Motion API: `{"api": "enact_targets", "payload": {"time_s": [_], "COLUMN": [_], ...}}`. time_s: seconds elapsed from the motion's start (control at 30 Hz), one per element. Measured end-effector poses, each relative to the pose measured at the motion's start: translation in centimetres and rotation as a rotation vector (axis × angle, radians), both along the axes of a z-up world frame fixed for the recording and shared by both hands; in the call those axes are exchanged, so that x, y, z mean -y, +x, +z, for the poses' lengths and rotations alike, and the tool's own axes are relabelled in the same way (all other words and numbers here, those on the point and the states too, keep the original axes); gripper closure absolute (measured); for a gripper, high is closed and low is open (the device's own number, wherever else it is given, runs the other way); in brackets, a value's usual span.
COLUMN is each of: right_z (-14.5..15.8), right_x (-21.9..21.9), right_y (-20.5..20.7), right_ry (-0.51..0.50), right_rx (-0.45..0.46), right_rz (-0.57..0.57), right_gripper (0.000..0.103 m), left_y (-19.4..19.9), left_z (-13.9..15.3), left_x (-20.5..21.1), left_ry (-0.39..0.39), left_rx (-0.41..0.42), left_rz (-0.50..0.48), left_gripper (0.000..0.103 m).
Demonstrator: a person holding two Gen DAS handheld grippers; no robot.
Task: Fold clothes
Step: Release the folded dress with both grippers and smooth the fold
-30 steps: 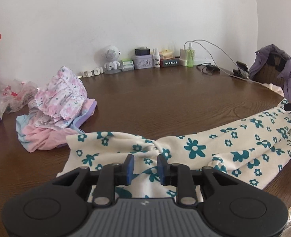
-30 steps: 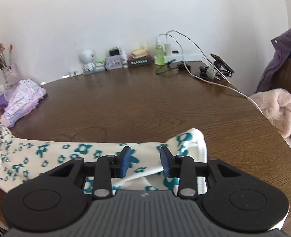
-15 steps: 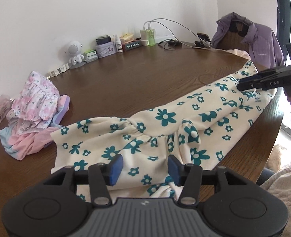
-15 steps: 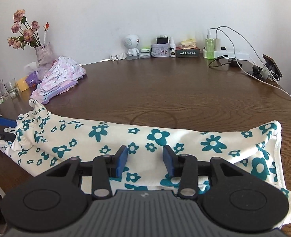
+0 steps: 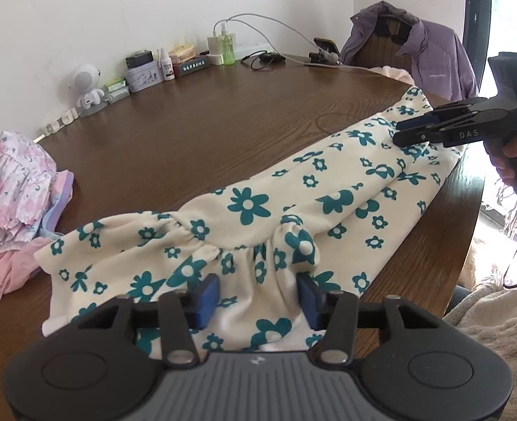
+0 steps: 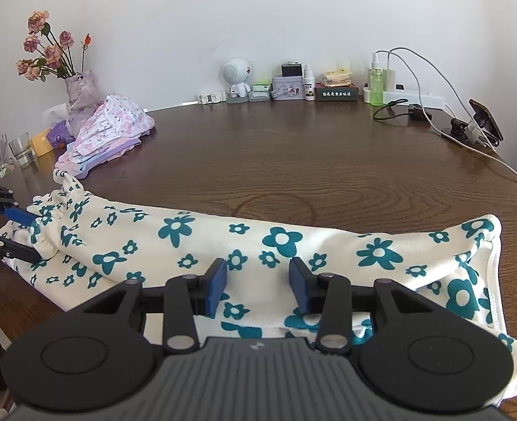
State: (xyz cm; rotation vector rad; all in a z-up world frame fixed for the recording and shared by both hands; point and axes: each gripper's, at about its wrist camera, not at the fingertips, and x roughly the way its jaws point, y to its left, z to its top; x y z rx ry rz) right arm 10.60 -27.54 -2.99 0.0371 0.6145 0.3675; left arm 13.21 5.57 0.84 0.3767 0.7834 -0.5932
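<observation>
Evidently the floral garment (image 5: 328, 189), cream with teal flowers, lies stretched in a long band along the near side of the table (image 5: 223, 129). Its gathered end is on the left and its hemmed end on the right, close to the table's edge.

The left gripper (image 5: 258, 294) sits over the gathered part. Its jaws have just been closing a little, yet the pads (image 5: 206, 296) stand apart with cloth showing in the gap, so nothing is pinched. The right gripper (image 6: 258, 282) hovers over the right half. Its jaws have just been opening, and they too are released, with fabric lying beneath and between them but not gripped.

I judge the step in hand to be taking hold for the next fold. To do it well, each gripper should bite the same long edge, through every layer, since the cloth already looks doubled. The gathered seam is thick and springy, so the left pads need a deep bite just past the ruffles rather than on their tips. Both ends should rise together and be kept taut, so the middle neither sags nor drags on the wood.

Farther left and well apart rests a pile of pink clothes (image 5: 16, 189). The fold should land short of it, on the bare wood.
</observation>
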Motion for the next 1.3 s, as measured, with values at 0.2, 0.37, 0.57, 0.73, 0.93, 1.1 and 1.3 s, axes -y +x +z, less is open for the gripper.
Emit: {"api": "enact_targets", "payload": {"time_s": [0.2, 0.37, 0.57, 0.73, 0.93, 1.1, 1.3], "right_z": [-0.1, -0.2, -0.2, 0.0, 2.2, 3.5, 3.2], "right_x": [-0.1, -0.1, -0.3, -0.4, -0.9, -6.1, -12.3], "right_y": [-0.2, -0.3, -0.4, -0.4, -0.1, 0.4, 1.9], "right_ry": [-0.019, -0.025, -0.042, -0.06, -0.017, 0.022, -0.007], "right_rx": [0.011, 0.019, 0.026, 0.02, 0.013, 0.038, 0.023], "right_rz": [0.013, 0.022, 0.03, 0.054, 0.102, 0.267, 0.384], "right_gripper": [0.063, 0.064, 0.064, 0.064, 0.063, 0.064, 0.064], "left_y": [-1.8, -5.9, -6.2, -5.6, -1.6, 4.7, 11.4], "left_z": [2.5, -1.8, -2.9, 0.1, 4.6, 4.2, 0.9], "left_x": [1.6, 4.6, 3.2, -0.3, -6.9, -10.6, -12.8], "left_ry": [0.164, 0.544, 0.51, 0.359, 0.0, -0.226, -0.359], "left_rx": [0.24, 0.472, 0.413, 0.317, 0.171, 0.017, -0.135], "left_rz": [-0.005, -0.202, -0.117, 0.03, 0.325, 0.447, 0.513], "left_gripper": [0.099, 0.098, 0.087, 0.055, 0.037, 0.037, 0.038]}}
